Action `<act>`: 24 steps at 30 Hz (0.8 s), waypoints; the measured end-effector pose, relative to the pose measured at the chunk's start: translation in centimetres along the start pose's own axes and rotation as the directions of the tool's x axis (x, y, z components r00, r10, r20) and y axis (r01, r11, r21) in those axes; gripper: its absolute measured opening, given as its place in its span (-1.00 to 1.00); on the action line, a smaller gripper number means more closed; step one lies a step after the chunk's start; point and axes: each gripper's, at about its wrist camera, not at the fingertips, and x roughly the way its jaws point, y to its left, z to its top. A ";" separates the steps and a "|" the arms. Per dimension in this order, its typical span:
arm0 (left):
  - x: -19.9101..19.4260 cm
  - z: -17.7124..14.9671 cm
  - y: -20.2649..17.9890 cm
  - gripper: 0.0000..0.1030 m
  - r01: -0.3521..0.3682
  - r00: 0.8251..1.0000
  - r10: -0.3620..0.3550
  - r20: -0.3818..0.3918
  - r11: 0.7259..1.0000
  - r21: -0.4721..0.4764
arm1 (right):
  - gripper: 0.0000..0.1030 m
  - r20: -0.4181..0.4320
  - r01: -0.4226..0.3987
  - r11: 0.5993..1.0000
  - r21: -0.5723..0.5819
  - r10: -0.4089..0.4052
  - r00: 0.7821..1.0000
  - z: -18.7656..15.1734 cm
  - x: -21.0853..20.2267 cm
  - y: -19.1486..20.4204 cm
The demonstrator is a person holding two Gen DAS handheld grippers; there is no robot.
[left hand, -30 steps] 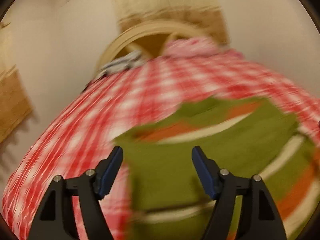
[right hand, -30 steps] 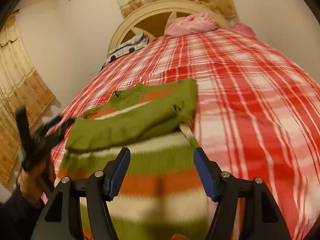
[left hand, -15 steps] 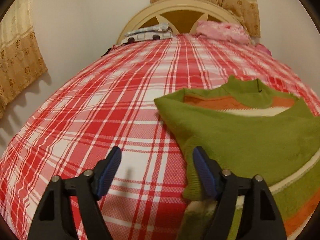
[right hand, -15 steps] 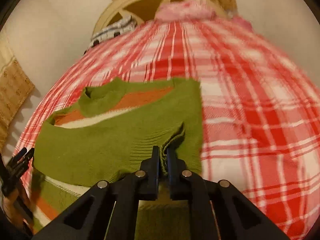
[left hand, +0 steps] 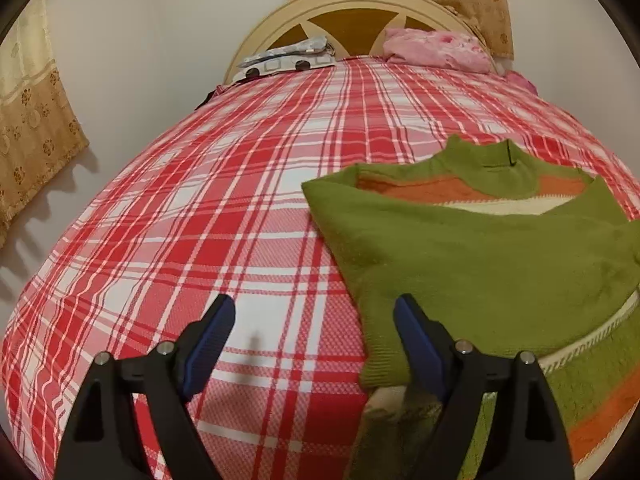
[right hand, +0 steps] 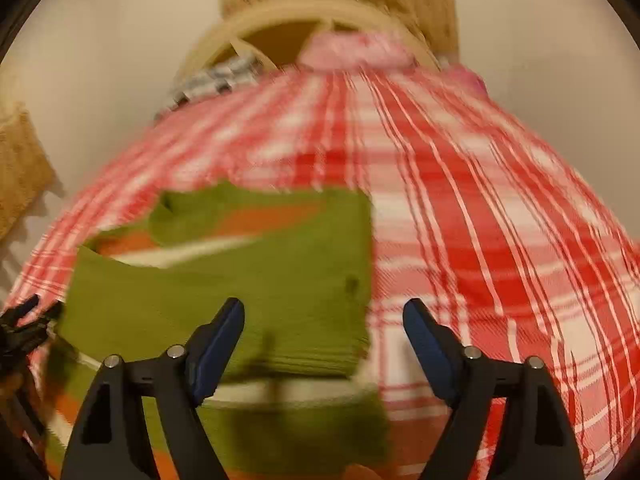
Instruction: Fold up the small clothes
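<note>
the sweater [left hand: 480, 256] is lying on the bed [left hand: 208, 216], sleeves folded across its chest — just ahead and right of the left gripper [left hand: 314, 330], whose jaws have just been opening, nothing between them. the right gripper [right hand: 323, 334] has just been opening too — hovering over the sweater's sleeve edge, gripping nothing.

- We see a sweater [left hand: 480, 256] in olive green, banded with orange and cream stripes.
- Our bedspread [left hand: 224, 216] is a red-and-white plaid.
- The headboard [left hand: 352, 4] shows cream over mustard brown.
- A pink pillow [left hand: 436, 48] lies there.
- Curtains [left hand: 32, 128] are tan with floral dots.
- Our gripper pads [left hand: 210, 334] are blue on black.
</note>
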 end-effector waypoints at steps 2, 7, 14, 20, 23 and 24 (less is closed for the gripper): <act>0.3 -0.2 -0.2 0.65 0.001 1.000 -0.001 -0.007 1.000 0.001 | 0.59 -0.008 -0.017 0.997 -0.069 0.017 1.000 0.0 -0.1 2.1; 0.6 -0.7 -0.3 0.65 0.012 1.000 -0.012 -0.011 1.000 -0.006 | 0.54 -0.115 -0.077 0.992 -0.101 0.065 0.991 -1.2 2.6 4.2; 0.9 -1.0 -0.5 0.75 0.021 1.000 -0.021 -0.019 1.000 -0.002 | 0.39 -0.162 -0.017 0.996 -0.090 0.002 0.987 -3.5 4.6 2.7; 1.1 -1.2 -0.6 0.84 0.004 1.000 -0.004 -0.025 1.000 0.000 | 0.39 -0.137 -0.008 0.996 -0.091 -0.004 0.991 -4.4 4.8 2.5; 1.0 -1.2 -0.7 0.84 0.000 1.000 0.000 -0.024 1.000 0.005 | 0.39 -0.132 -0.005 0.996 -0.093 -0.007 0.991 -4.3 4.9 2.5; 0.9 -1.2 -0.7 0.84 0.002 1.000 -0.002 -0.022 1.000 0.006 | 0.39 -0.132 -0.005 0.996 -0.090 -0.007 0.991 -4.3 4.8 2.5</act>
